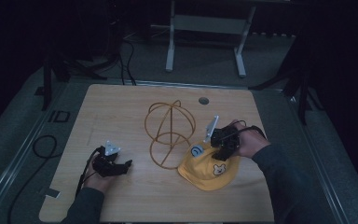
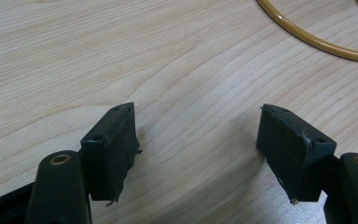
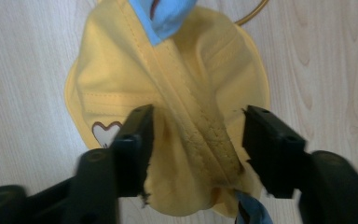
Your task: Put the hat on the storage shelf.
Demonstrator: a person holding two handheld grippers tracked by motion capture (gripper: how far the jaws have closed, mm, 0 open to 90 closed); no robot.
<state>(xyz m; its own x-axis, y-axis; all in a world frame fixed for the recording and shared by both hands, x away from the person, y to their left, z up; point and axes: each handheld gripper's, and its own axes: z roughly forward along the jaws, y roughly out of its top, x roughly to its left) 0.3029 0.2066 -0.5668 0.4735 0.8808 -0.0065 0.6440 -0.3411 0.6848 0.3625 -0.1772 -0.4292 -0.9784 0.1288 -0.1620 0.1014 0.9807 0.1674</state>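
Note:
A yellow cap (image 1: 209,171) with a bear patch and a blue round patch lies on the wooden table (image 1: 121,107), right of centre. My right gripper (image 1: 222,156) is down over the cap's far side. In the right gripper view its jaws (image 3: 198,135) straddle a raised seam fold of the cap (image 3: 121,70), and a small gap shows at each pad, so it is open. A golden wire hat stand (image 1: 170,133) rests just left of the cap. My left gripper (image 1: 123,165) lies low on the table to the left of the stand, open (image 2: 198,140) over bare wood.
The stand's base ring (image 2: 307,42) curves past the far right of the left gripper. A round cable hole (image 1: 203,100) sits near the table's back edge. A white desk frame (image 1: 205,28) stands on the floor behind, and a black cable (image 1: 44,144) loops on the floor to the left.

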